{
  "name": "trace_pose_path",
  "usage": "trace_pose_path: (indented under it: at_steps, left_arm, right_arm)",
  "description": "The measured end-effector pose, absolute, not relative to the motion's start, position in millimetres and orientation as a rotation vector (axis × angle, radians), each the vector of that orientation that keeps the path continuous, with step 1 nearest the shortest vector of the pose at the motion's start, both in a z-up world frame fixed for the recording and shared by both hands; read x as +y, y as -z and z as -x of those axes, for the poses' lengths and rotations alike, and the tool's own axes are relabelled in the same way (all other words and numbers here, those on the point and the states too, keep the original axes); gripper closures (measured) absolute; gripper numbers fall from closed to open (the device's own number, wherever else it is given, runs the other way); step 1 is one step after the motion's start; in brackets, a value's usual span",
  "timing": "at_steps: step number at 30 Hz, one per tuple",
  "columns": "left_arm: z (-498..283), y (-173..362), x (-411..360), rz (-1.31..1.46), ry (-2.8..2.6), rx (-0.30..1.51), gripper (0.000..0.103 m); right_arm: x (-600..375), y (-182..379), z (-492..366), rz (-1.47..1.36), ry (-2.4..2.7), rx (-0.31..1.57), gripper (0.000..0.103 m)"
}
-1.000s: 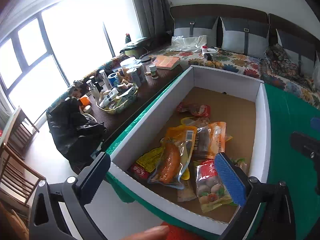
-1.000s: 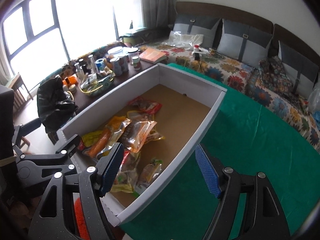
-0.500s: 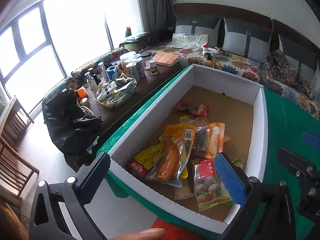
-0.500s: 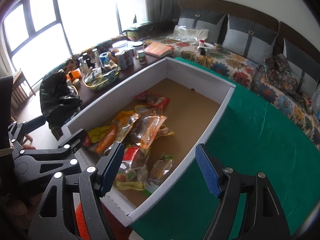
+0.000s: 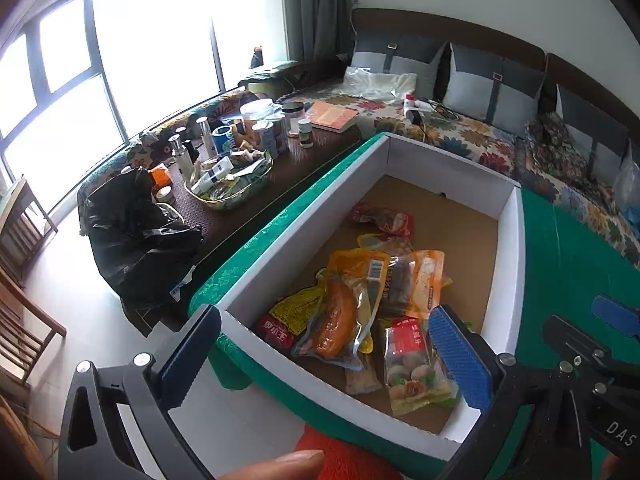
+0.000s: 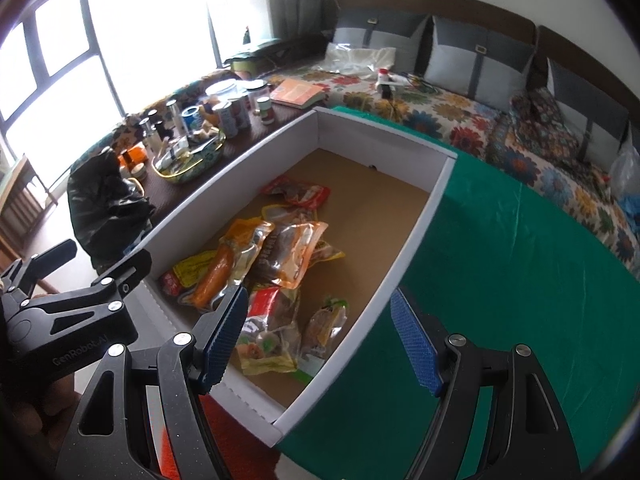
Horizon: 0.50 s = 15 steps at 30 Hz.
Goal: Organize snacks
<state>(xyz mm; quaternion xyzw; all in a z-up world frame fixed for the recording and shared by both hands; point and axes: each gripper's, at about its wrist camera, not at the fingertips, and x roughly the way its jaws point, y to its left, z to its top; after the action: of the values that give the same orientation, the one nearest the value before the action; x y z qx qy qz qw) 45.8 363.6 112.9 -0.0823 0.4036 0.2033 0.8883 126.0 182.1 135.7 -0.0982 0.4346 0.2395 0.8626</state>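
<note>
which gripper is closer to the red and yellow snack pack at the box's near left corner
Left. The left gripper hovers just above the red-and-yellow pack; the right gripper sits farther right, straddling the box's right wall.

White box (image 5: 508,256), brown floor; green tablecloth (image 6: 520,280); floral sofa cover (image 6: 460,120).

Read "GenRobot.AI" in pale letters on the black plastic body of the left gripper (image 6: 68,344), just beside the white cardboard box (image 6: 404,248). Made out "DAS", cut off, on the black right gripper (image 5: 620,436). Saw Chinese characters on the red snack packet (image 5: 276,334) inside that box, not legible.
</note>
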Motion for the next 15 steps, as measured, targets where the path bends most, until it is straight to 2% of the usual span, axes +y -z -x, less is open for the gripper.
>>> trace_pose_path:
  at_steps: [15]
  left_arm:
    - [-33,-122,362,0.181,-0.41,0.836,0.0]
  right_arm:
    - [183,-153,-109,0.193,-0.512,0.904,0.026]
